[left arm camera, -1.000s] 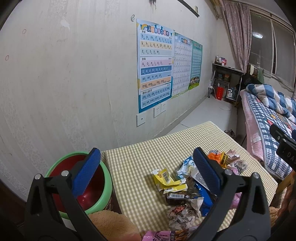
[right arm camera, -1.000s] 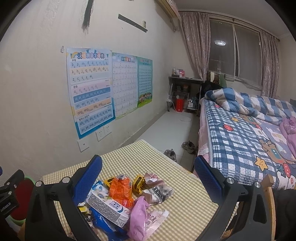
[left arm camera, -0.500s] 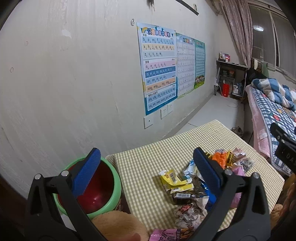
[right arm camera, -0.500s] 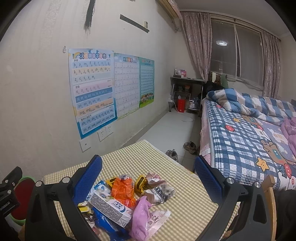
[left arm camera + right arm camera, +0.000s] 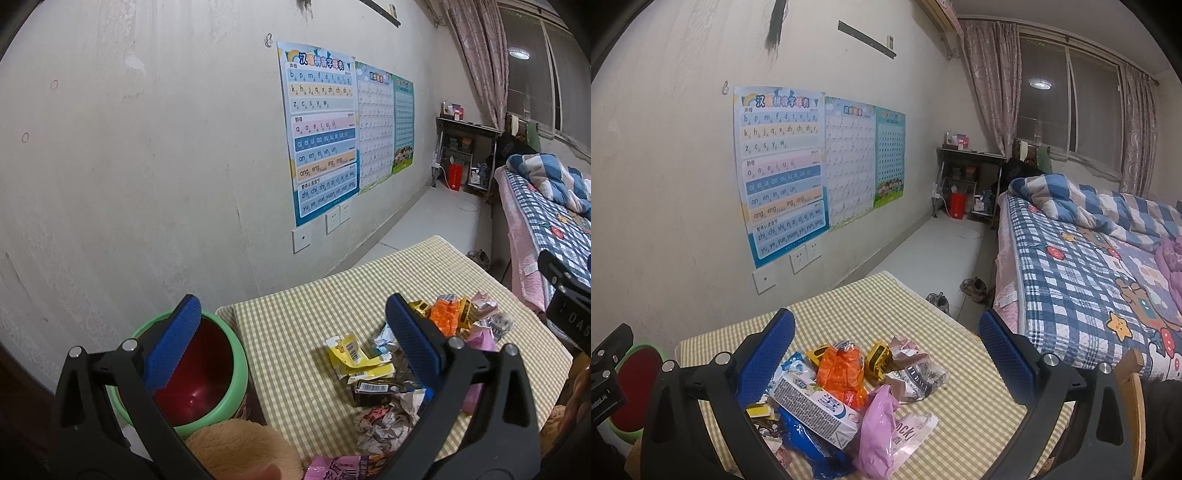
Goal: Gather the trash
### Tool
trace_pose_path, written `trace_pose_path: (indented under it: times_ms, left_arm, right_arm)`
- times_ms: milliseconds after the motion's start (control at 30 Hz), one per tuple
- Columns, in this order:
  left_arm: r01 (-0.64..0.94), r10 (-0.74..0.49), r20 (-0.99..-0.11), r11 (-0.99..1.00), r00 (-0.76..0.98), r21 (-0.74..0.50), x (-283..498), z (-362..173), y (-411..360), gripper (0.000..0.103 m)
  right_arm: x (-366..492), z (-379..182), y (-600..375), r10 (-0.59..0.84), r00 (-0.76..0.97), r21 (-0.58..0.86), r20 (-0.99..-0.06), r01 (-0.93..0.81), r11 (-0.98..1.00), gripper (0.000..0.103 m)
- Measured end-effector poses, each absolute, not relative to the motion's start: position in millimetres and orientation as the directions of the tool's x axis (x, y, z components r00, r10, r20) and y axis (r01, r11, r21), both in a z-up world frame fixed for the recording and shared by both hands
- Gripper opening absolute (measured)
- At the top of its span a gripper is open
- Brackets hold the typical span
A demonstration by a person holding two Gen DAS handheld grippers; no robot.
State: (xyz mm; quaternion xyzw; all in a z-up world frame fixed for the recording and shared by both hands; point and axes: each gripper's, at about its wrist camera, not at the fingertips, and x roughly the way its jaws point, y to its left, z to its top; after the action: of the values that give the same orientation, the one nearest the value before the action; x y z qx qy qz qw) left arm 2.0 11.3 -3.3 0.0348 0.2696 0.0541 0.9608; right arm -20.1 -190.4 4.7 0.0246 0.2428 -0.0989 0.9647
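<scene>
From the left wrist camera, the left gripper [image 5: 293,339] hangs above the near edge of the checked worktop [image 5: 295,332], its blue-padded fingers [image 5: 173,347] spread wide with nothing between them. This view alone shows the inside of the green bin [image 5: 236,354] with its red liner, standing just beside the worktop's left end under the left finger. The trash pile [image 5: 406,369] lies toward the worktop's right half; a yellow barcoded wrapper [image 5: 351,354] and a crumpled grey paper [image 5: 384,424] sit on its near side. A tan plush thing [image 5: 240,446] fills the bottom edge.

From the right wrist camera, the right gripper [image 5: 886,350] also stands wide open and empty, over the same pile. Here the far side shows: an orange packet [image 5: 842,373], a white carton [image 5: 816,406], a pink bag [image 5: 879,428]. The bed [image 5: 1089,258] fills the right.
</scene>
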Motion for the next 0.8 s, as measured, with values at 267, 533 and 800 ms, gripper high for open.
trace_pose_path:
  times_ms: [267, 533, 800]
  left_arm:
    - [-0.087, 0.124, -0.515, 0.992, 0.848, 0.095, 2, -6, 12, 0.098]
    - [-0.076, 0.112, -0.524, 0.993, 0.844, 0.089, 4, -9, 14, 0.098]
    - [0.016, 0.040, -0.642, 0.996, 0.766, 0.082, 20, -53, 14, 0.098]
  right_arm:
    - [-18, 4, -191, -0.178, 0.859, -0.003, -0.479, 0.201, 0.980, 0.096]
    - [-15, 1, -190, -0.161, 0.856, -0.016, -0.491, 0.176, 0.984, 0.096]
    - [14, -42, -224, -0.003, 0.716, 0.104, -0.698, 0.106, 0.989, 0.096]
